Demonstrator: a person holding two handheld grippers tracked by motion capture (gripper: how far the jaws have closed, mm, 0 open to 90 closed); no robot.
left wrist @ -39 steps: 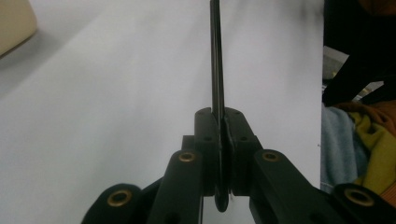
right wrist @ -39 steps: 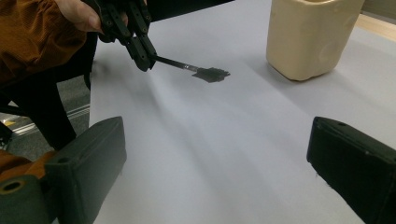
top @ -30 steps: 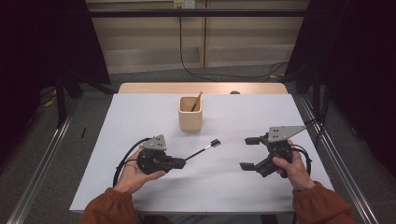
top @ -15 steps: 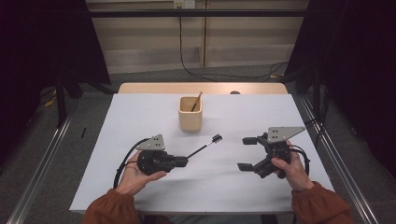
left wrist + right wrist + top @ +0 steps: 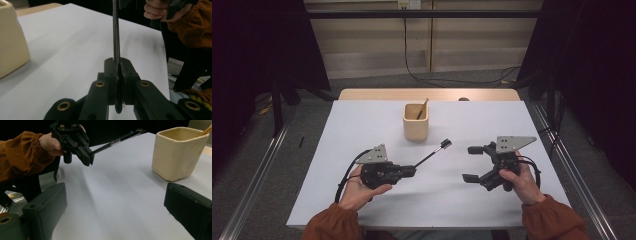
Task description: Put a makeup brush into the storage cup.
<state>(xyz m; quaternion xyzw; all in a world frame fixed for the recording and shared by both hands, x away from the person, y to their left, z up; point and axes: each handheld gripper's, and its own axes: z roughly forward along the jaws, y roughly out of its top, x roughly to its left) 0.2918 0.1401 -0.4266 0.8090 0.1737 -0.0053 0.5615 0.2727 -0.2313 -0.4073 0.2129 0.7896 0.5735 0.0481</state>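
High view looks down; gripper views skim low, sharing the cream cup

The cup stands on the table beyond both grippers, ahead-right of the left gripper; a stick, perhaps a brush, leans inside.
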